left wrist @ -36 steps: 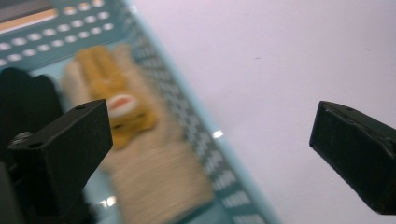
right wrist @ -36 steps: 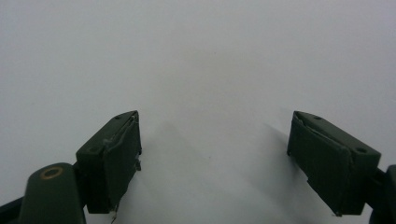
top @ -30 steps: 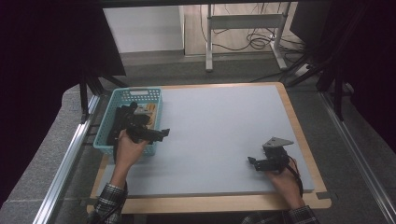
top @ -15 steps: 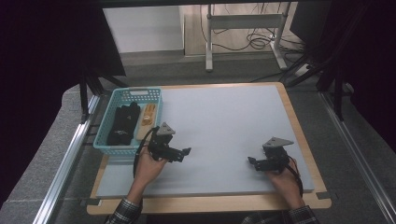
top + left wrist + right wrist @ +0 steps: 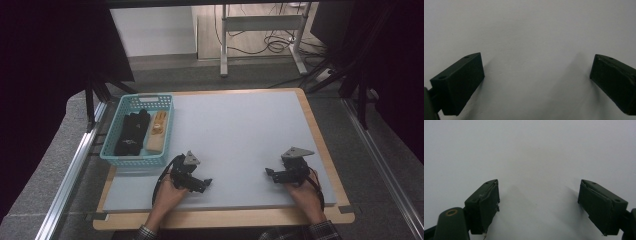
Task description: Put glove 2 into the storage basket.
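Teal basket [image 5: 136, 159] unlabelled, left gripper [image 5: 202, 183], right gripper [image 5: 270, 174], jaws apart

A pale grey mat [image 5: 240, 135] covers the wood-edged bench [image 5: 320, 130] under both tongs. Beyond them, past the bench's far edge, lies grey floor [image 5: 200, 75], then a white wall panel [image 5: 152, 30] and a metal table frame [image 5: 260, 25] with tangled cables [image 5: 277, 45]. Dark curtains [image 5: 50, 50] hang at either side.

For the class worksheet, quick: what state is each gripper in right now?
Left gripper: open, holding nothing, over the grey mat.
Right gripper: open, holding nothing.
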Tool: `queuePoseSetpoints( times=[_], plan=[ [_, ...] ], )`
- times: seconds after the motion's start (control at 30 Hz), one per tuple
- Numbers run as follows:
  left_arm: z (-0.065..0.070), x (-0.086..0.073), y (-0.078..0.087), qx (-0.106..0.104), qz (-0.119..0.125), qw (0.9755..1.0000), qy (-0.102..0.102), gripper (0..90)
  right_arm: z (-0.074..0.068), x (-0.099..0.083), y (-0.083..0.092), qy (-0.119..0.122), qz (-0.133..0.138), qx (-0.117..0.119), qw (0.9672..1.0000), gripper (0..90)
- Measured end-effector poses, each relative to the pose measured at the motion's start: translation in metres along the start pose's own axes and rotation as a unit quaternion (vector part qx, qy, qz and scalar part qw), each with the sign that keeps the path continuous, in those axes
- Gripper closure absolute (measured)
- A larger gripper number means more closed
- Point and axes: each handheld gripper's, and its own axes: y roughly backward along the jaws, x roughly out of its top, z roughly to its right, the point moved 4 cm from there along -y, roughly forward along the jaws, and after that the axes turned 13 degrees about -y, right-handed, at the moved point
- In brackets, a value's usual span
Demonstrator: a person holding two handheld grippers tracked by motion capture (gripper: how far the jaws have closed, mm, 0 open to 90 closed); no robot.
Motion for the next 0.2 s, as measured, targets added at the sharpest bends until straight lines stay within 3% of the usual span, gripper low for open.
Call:
queuePoseSetpoints(
  times=[0.2],
  plan=[
    [0.0001, -0.0001, -0.0008, 0.002, -0.005, 1.0, -0.003, 0.0, 0.0002, -0.0002, 0.0001, 0.0, -0.001, 0.0, 1.0, 16.9]
  ],
)
